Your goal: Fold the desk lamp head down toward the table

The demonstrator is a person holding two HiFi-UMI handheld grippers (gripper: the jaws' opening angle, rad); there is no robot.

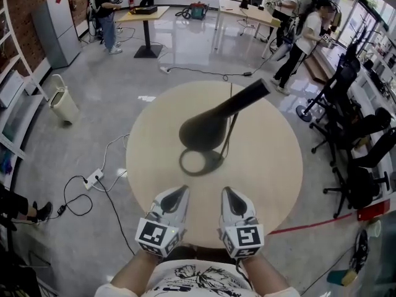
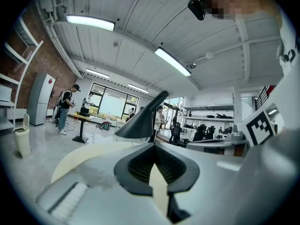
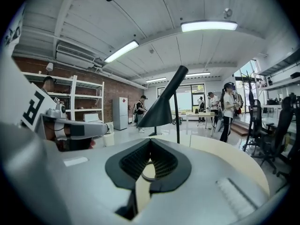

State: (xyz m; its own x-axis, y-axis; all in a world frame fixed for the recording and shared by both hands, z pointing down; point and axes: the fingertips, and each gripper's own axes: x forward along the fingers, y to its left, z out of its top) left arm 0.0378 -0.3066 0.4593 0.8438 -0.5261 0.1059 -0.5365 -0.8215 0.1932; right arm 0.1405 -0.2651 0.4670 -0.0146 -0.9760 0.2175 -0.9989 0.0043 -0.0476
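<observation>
The room is bright. Long ceiling lights (image 3: pixel 208 26) and big windows (image 2: pixel 111 106) give the light. The floor (image 1: pixel 185 48) shines with glare. Both gripper views bend round at the edges, with black corners. Close parts look blurry.

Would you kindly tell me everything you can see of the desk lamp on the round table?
The desk lamp is matte black: a cone-shaped head with a long tapering neck, a thin upright stem, and a ring base lying flat on the pale round table. The head sits raised and tilted, opening downward. Only the table touches it.
</observation>
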